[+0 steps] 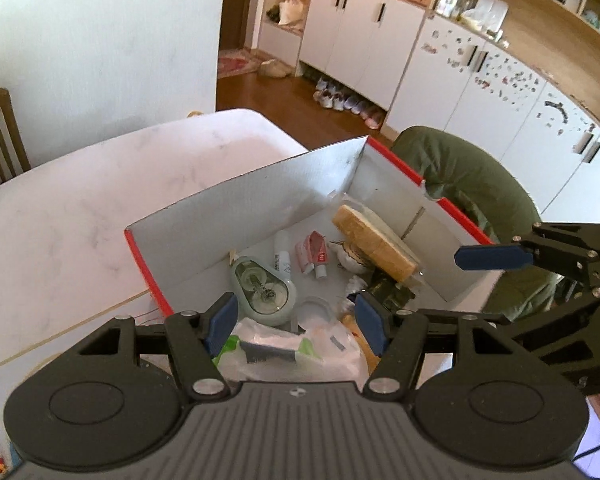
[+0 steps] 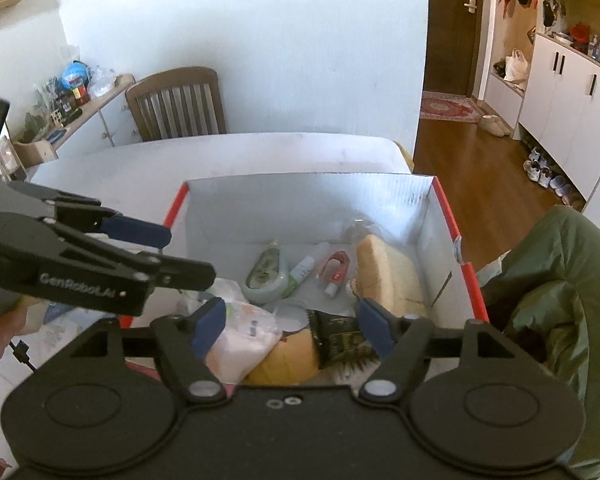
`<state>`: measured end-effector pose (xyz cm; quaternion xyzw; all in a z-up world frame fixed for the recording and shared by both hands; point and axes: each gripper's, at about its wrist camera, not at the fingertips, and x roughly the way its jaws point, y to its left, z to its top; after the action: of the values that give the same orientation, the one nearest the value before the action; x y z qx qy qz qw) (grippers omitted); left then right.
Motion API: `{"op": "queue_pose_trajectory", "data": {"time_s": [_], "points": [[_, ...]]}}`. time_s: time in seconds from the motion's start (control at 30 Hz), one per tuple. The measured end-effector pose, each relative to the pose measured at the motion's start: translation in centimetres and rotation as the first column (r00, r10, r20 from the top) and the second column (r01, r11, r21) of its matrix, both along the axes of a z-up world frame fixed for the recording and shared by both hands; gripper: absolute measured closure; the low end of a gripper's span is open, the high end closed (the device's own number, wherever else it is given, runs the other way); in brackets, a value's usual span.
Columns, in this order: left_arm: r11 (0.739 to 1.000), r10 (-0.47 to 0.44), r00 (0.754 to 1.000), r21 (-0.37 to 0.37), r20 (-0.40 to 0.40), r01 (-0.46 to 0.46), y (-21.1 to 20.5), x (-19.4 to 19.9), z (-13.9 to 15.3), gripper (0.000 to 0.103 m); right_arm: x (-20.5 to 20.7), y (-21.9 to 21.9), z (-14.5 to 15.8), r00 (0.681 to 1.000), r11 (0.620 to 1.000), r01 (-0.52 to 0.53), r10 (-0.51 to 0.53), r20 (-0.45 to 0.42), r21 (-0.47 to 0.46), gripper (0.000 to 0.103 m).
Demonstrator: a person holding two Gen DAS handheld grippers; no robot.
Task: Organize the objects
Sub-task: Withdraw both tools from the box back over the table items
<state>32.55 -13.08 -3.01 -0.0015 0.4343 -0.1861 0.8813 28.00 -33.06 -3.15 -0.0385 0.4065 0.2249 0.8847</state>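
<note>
A red-edged cardboard box (image 1: 260, 184) (image 2: 312, 196) sits on the white table and holds several small objects. Inside are a green correction-tape dispenser (image 1: 263, 286) (image 2: 266, 274), a white tube (image 1: 283, 254), a red-and-white tube (image 1: 314, 254) (image 2: 334, 270), a tan sponge block (image 1: 374, 246) (image 2: 384, 272), a dark packet (image 2: 338, 336) and a plastic-wrapped pack (image 1: 284, 346) (image 2: 240, 332). My left gripper (image 1: 296, 326) is open and empty above the box's near end. My right gripper (image 2: 292, 330) is open and empty above the box too; it shows at the right edge in the left wrist view (image 1: 496, 258).
The white marble table (image 1: 100, 208) stretches left and behind the box. A green padded chair (image 1: 472, 176) (image 2: 556, 280) stands right of the box. A wooden chair (image 2: 176, 104) is at the table's far side. White cabinets (image 1: 480, 92) line the far wall.
</note>
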Motion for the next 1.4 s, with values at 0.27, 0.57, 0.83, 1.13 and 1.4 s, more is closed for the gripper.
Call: {"op": "queue_pose_trajectory", "data": {"time_s": [0.27, 0.57, 0.83, 1.13, 1.4], "points": [[0.999, -0.022, 0.999, -0.033, 0.037, 0.023, 2.7, -3.7, 1.5, 0.033, -2.6, 0.9, 1.5, 0.997, 0.998, 0.048, -0.050, 0.054, 0.041, 0.004], [0.999, -0.035, 0.997, -0.024, 0.075, 0.037, 6.4, -7.6, 2.2, 0.020, -5.6, 3.6, 2.0, 0.995, 0.997, 0.059, -0.063, 0.071, 0.055, 0.001], [0.999, -0.024, 0.997, -0.047, 0.071, 0.027, 10.1, -10.6, 1.8, 0.010, -8.2, 6.9, 1.8, 0.995, 0.997, 0.059, -0.063, 0.079, 0.052, 0.001], [0.997, 0.041, 0.998, -0.074, 0.054, -0.037, 15.7, -13.0, 0.7, 0.000, -10.0, 11.9, 0.7, 0.998, 0.999, 0.025, -0.028, 0.062, 0.041, 0.001], [0.988, 0.142, 0.989, -0.065, 0.043, -0.139, 21.9, -14.6, -1.0, 0.000, -11.1, 17.0, -0.9, 0.999, 0.999, -0.028, 0.027, 0.031, 0.041, 0.001]]}}
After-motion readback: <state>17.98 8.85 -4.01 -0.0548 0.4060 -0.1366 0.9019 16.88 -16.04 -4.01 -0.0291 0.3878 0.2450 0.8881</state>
